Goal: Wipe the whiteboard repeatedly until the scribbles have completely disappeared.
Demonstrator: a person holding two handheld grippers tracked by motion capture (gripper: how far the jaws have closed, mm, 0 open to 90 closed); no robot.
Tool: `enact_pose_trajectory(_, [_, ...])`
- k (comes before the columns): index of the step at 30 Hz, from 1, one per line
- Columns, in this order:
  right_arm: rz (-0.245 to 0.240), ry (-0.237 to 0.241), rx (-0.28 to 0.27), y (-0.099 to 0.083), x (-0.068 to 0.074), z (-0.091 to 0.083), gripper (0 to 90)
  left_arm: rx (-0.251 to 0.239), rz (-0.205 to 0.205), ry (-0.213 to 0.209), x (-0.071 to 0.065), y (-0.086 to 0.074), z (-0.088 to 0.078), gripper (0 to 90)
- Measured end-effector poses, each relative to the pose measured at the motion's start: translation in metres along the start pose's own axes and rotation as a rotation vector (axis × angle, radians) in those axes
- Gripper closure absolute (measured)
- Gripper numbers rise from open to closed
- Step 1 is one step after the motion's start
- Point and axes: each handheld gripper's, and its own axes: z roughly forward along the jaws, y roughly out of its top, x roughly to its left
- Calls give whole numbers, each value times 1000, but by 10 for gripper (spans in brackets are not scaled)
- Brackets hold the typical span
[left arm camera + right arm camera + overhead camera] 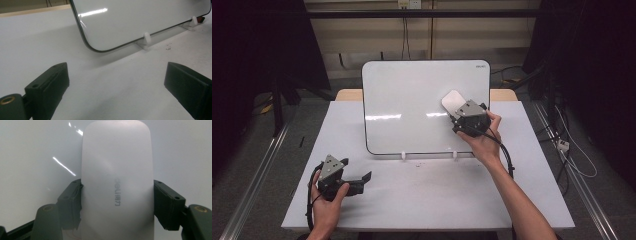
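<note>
A whiteboard stands tilted on two small white feet at the back of the white table. My right gripper is shut on a white board eraser and holds it against the board's right side. In the right gripper view the eraser sits between both jaws, pressed flat to the glossy board. My left gripper rests on the table at the front left, open and empty. Its view looks at the board's lower corner and a foot.
Metal rails run along the floor on both sides of the table. Cables lie on the floor to the right. A few dark specks lie on the table in front of the board.
</note>
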Motion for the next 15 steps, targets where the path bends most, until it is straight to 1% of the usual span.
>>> enact_pose_trajectory(1, [-1, 7, 0, 0, -2, 0, 315, 0, -1, 2, 1, 0, 0, 59])
enact_pose_trajectory(3, [4, 4, 6, 2, -6, 2, 315, 0, -1, -1, 1, -1, 0, 59])
enact_pose_trajectory(8, [24, -15, 14, 10, -22, 3, 315, 2, 5, 0, 1, 0, -2, 58])
enact_pose_trajectory(11, [51, -29, 15, 14, -32, 4, 315, -4, -1, 2, 1, 0, -2, 59])
enact_pose_trajectory(12, [58, -29, 14, 14, -34, 4, 315, -4, -2, 3, 1, 0, -2, 59])
enact_pose_trajectory(13, [63, -29, 14, 14, -34, 4, 315, 2, 4, 1, 2, 0, -2, 59])
enact_pose_trajectory(15, [59, -47, 8, 13, -32, 3, 315, 2, 2, 0, 1, -1, -1, 59])
